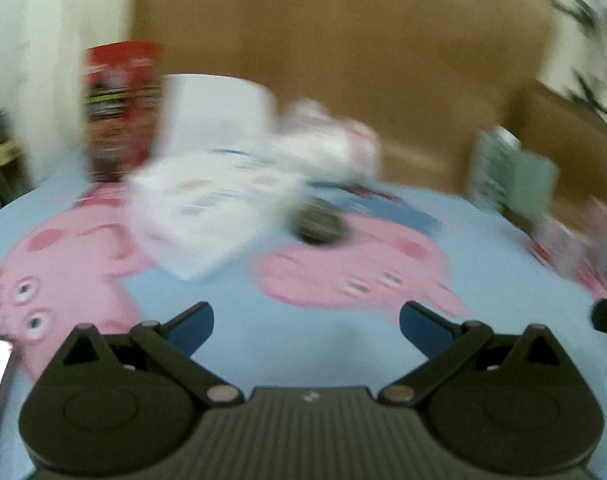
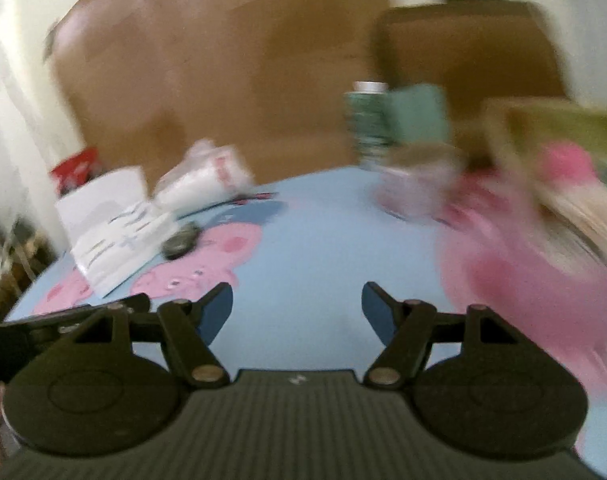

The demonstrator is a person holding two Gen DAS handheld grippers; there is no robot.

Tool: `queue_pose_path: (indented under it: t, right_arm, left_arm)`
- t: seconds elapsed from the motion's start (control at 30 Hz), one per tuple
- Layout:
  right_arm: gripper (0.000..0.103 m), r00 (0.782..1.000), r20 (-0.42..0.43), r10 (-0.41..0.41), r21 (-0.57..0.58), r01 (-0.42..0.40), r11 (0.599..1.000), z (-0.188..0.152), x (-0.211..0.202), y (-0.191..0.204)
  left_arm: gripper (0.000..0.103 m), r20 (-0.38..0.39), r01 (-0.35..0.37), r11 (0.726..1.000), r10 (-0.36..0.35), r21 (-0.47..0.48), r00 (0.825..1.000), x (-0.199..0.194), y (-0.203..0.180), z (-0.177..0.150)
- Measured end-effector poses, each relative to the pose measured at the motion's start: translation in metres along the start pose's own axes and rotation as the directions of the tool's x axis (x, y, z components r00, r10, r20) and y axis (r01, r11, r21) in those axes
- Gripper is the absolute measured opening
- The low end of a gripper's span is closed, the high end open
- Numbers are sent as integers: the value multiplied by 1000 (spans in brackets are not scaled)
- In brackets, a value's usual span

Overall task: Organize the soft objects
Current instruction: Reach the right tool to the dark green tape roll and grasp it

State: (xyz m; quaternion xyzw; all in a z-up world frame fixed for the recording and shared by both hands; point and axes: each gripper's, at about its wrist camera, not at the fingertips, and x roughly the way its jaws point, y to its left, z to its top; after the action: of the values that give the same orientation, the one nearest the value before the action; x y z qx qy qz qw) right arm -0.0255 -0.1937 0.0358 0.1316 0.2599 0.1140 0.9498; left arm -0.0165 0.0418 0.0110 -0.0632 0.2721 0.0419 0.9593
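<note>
Both views are motion-blurred. A pink plush toy [image 2: 535, 248] with pale blond hair lies on the blue cartoon-pig cloth [image 2: 323, 240] at the right, just right of my right gripper [image 2: 297, 304], which is open and empty. A white soft plastic-wrapped bundle [image 1: 327, 140] lies at the back of the cloth [image 1: 239, 300]; it also shows in the right wrist view [image 2: 207, 176]. My left gripper [image 1: 306, 320] is open and empty, low over the cloth, well short of the bundle.
A white leaflet [image 1: 207, 208] and a dark round object [image 1: 317, 222] lie mid-cloth. A red bag [image 1: 119, 108] and white box [image 1: 215, 108] stand back left. A green can [image 1: 499, 168] stands back right. Cardboard boxes [image 1: 343, 60] form the back wall.
</note>
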Motion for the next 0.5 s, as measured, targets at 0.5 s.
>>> queue_pose_path:
  t: [0.5]
  right_arm:
    - [62, 951, -247, 188, -270, -254, 929, 41, 208, 108]
  left_arm:
    - [98, 82, 88, 948, -66, -307, 994, 7, 58, 5]
